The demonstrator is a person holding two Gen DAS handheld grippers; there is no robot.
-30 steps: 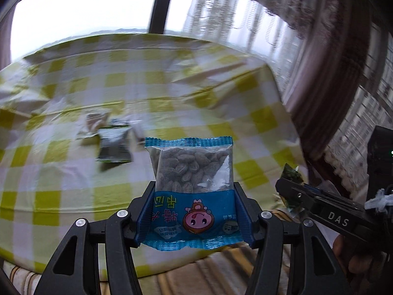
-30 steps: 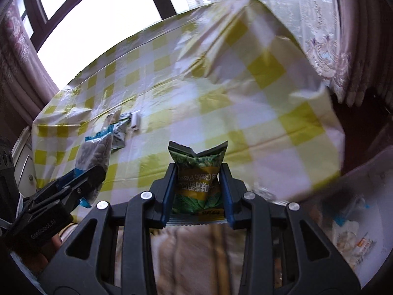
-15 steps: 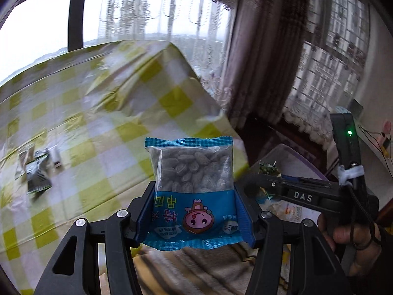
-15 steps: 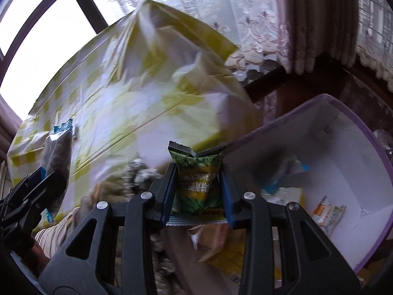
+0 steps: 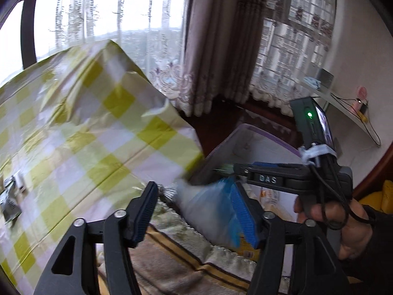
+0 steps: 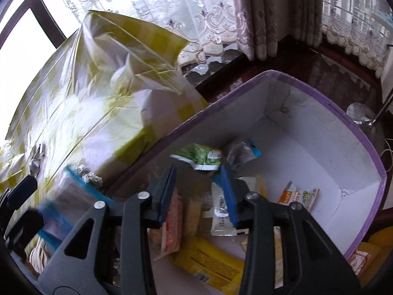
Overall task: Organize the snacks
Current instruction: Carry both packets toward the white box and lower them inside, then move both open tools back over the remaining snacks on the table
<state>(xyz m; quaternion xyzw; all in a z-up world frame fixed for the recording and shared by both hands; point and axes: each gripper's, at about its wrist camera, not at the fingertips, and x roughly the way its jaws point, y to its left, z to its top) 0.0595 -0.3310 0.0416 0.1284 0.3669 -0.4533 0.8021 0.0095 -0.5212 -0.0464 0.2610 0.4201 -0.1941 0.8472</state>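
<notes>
**Both grippers letting go of snack packets at the purple-rimmed box**

The left gripper (image 5: 196,211) has its jaws apart and opening. A blue-and-clear snack packet (image 5: 208,211), smeared by motion blur, sits in the gap toward the right-hand pad; whether it still touches that pad cannot be told, and the other pad stands clear of it. Ahead and to the right of this gripper lies the white box with a purple rim (image 5: 265,135). To the left of the gripper spreads the yellow-and-white checked tablecloth (image 5: 81,132), with a small dark packet (image 5: 9,201) lying on it far to the left. A fringed, striped cloth (image 5: 176,253) lies beneath the jaws.

The right gripper (image 6: 199,191) is also opening, its blue pads apart. A green snack packet (image 6: 201,158) is just beyond its fingertips, free of both pads, over the box (image 6: 356,132). Below and between the fingers the box floor holds more snacks: a yellow packet (image 6: 211,260), an orange-printed packet (image 6: 172,223), a white packet (image 6: 221,211), and off to the right a small orange-and-white packet (image 6: 298,195). A silvery packet with a blue edge (image 6: 242,152) lies just right of the green one. The person's hand (image 5: 343,223) grips the right gripper's handle in the left wrist view.
</notes>
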